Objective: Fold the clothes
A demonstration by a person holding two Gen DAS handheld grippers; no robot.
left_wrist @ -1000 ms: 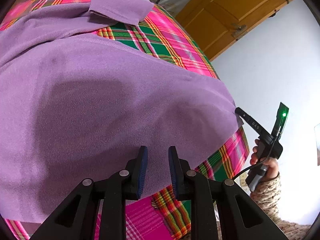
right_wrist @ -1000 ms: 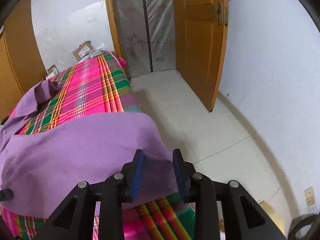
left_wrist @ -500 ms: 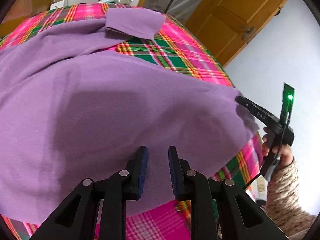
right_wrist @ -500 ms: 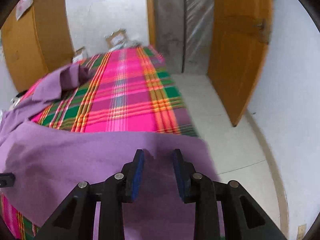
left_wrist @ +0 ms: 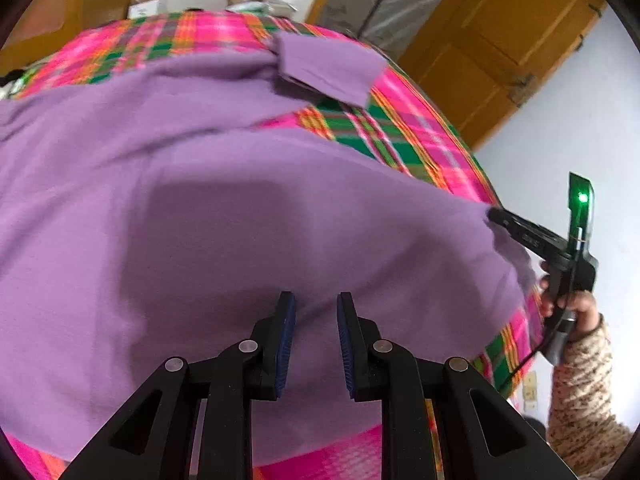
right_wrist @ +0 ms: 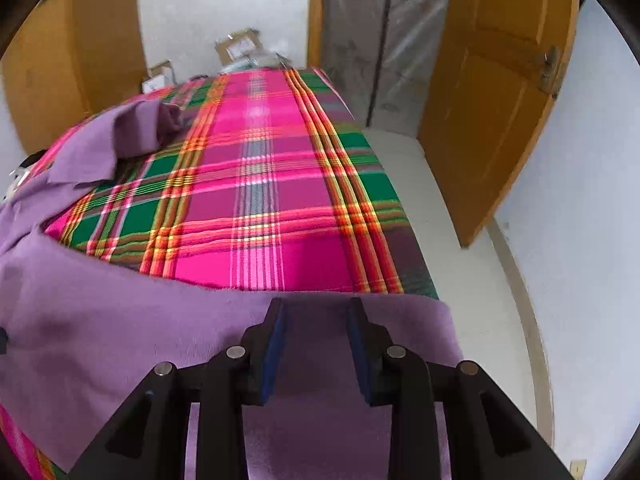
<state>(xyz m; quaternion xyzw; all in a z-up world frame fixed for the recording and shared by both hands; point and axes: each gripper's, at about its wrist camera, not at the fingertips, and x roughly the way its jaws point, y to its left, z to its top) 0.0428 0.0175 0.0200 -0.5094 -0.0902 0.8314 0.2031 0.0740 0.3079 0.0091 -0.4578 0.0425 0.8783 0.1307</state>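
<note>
White walls, an orange wooden door [right_wrist: 496, 92] and a pale tiled floor [right_wrist: 472, 272] frame a bed covered by a pink, green and orange plaid blanket [right_wrist: 256, 208], which serves as the landmark. On it lies the soft purple fleece garment [left_wrist: 240, 216], spread over the blanket's near half, with one sleeve [left_wrist: 328, 68] reaching toward the blanket's far end, where cardboard boxes [right_wrist: 238, 46] sit beyond it.

Over the last second both views have swung up along the blanket: a moment ago the right camera looked largely at the floor beside the blanket's edge, and now it looks straight up the plaid stripes. The garment's near hem, which hung nearer the blanket's edge, now lies further in over the blanket in both views.

Neither tool's spread has changed noticeably. The left gripper [left_wrist: 316, 336] has its blue pads parted, with purple cloth seen through the gap; whether they pinch a fold I cannot tell. The right gripper [right_wrist: 316, 348], held by a hand [left_wrist: 576, 304] in a speckled knit sleeve [left_wrist: 584, 392] off the blanket's right edge, likewise stands part-spread over the hem corner, grip unclear.

This likely means the bottom hem is being carried up toward the sleeves, the first fold under way.
</note>
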